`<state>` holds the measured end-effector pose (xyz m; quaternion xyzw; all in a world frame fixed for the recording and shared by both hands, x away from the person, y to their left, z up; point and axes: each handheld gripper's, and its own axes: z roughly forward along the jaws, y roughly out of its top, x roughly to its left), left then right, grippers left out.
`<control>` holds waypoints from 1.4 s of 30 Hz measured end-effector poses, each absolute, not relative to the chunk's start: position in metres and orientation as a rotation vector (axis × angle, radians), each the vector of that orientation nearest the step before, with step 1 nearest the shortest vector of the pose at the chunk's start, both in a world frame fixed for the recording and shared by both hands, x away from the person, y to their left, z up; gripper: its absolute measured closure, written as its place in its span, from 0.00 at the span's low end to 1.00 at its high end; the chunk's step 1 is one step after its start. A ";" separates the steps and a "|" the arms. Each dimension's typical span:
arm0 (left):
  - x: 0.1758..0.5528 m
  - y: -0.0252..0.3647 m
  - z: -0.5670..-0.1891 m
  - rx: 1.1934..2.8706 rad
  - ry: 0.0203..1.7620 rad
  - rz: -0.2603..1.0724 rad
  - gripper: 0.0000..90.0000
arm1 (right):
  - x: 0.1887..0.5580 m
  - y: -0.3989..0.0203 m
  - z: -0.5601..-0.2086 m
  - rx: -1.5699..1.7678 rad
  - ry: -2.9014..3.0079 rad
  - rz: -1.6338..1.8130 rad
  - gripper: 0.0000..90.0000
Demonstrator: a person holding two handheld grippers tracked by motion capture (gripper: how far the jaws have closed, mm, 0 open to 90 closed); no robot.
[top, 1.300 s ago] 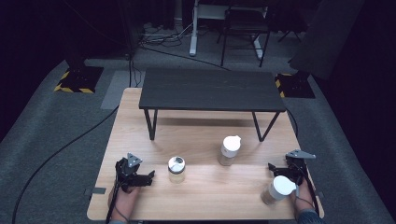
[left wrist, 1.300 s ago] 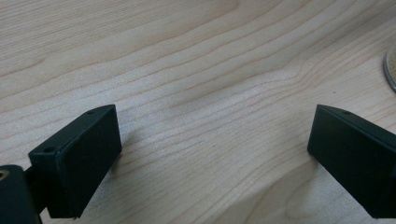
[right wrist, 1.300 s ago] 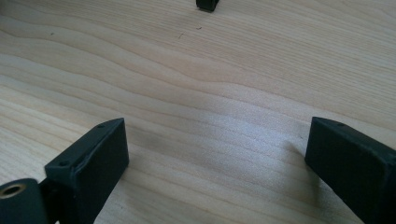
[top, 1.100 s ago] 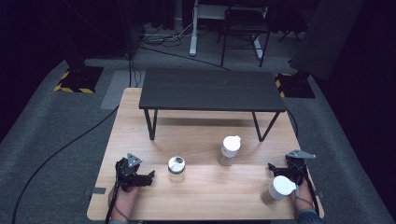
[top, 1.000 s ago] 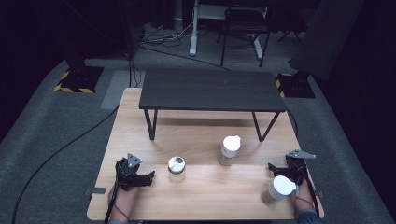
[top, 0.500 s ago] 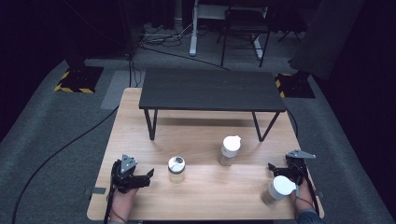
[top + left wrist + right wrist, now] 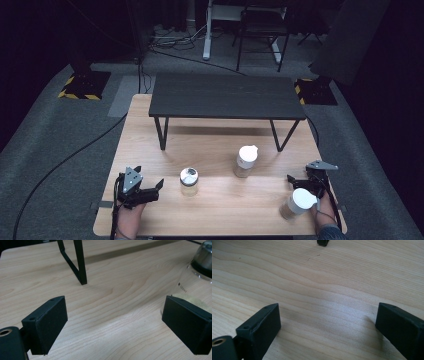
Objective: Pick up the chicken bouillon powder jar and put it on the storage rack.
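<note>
The jar (image 7: 188, 181) stands upright on the bench (image 7: 220, 145), its metal lid up and its long axis vertical. It lies just to the right of the left gripper (image 7: 156, 188) in the high view, with a short gap of bare wood between them. In the left gripper view the jar (image 7: 197, 280) sits at the far right, just beyond the right-hand jaw and outside the gap between the jaws. The left gripper lies level and points at the jar; its jaws stand apart with nothing between them, and they have just been closing a little.

The left gripper is much the nearer of the two. The coming move likely calls for a level advance toward the jar, shifted so that the jar enters the gap.

The right gripper (image 7: 299, 181) rests at the bench's right edge, well apart from the jar, jaws apart over bare wood. A white-capped bottle (image 7: 295, 204) stands just beside it. A second bottle (image 7: 245, 161) stands mid-bench, in front of a black stand (image 7: 225, 95).
</note>
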<state>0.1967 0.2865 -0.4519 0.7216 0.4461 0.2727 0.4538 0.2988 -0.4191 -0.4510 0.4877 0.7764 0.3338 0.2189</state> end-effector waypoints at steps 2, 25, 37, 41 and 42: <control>0.195 0.288 -0.452 1.772 1.089 0.680 0.07 | 0.299 -0.419 -0.451 1.350 2.149 0.924 0.06; 0.202 0.283 -0.450 1.713 0.935 0.623 0.07 | 0.299 -0.419 -0.451 1.350 2.148 0.923 0.06; 0.217 0.270 -0.449 1.712 0.855 0.571 0.07 | 0.299 -0.419 -0.451 1.353 2.147 0.922 0.06; 0.220 0.267 -0.448 1.711 0.842 0.560 0.07 | 0.299 -0.419 -0.451 1.355 2.146 0.921 0.06; 0.221 0.266 -0.448 1.709 0.841 0.553 0.07 | 0.299 -0.419 -0.451 1.355 2.145 0.921 0.06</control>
